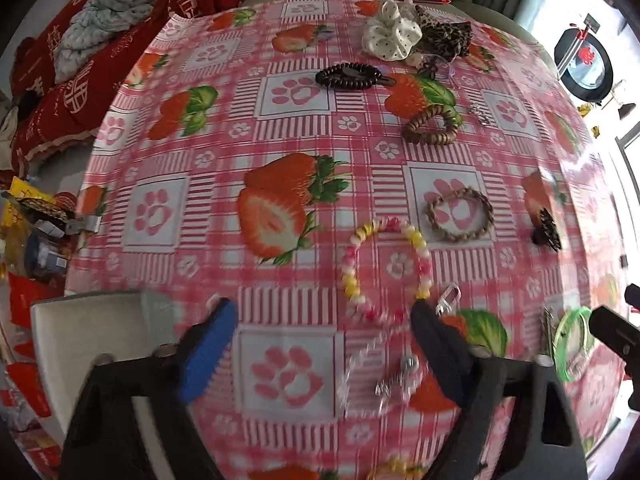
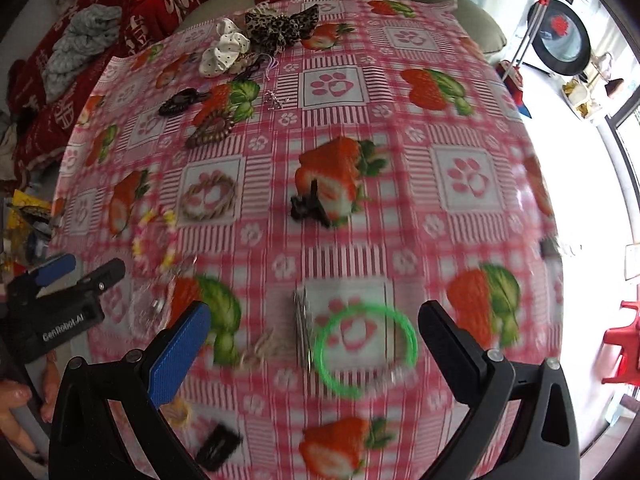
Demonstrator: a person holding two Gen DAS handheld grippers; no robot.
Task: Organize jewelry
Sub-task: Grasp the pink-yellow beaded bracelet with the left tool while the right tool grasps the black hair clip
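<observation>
A table [image 1: 224, 128] under a pink plaid oilcloth printed with strawberries and paw prints fills both views. Take the big halved strawberry [image 1: 280, 204] near the middle of the left wrist view as the mark. Beyond it lie a dark bead bracelet [image 1: 347, 76] and, to its right, a brown bead bracelet [image 1: 431, 125]; further back sit a white dotted scrunchie [image 1: 390, 36] and a leopard one [image 1: 442, 34]. Right of the strawberry lies a braided bracelet [image 1: 460, 215], and further right a black claw clip [image 1: 546, 229]. Just below and right of the strawberry rests a pink, yellow and white bead ring [image 1: 386, 272].

The left gripper [image 1: 324, 320] stands released, its jaws wide, nothing pressed between them; a clear, blurred bracelet [image 1: 380, 380] lies on the cloth in the gap. The right gripper [image 2: 314, 326] also stands released over a green bangle [image 2: 366, 348], which lies flat on a paw print with a silver clip [image 2: 302, 324] just to its left.

Behind the table are red cushions [image 1: 60, 80] with a grey cloth [image 1: 104, 20] on them. To the right a round dark washer door [image 2: 564, 42] shows in bright window light, and a red stool [image 2: 624, 344] stands on the floor.
</observation>
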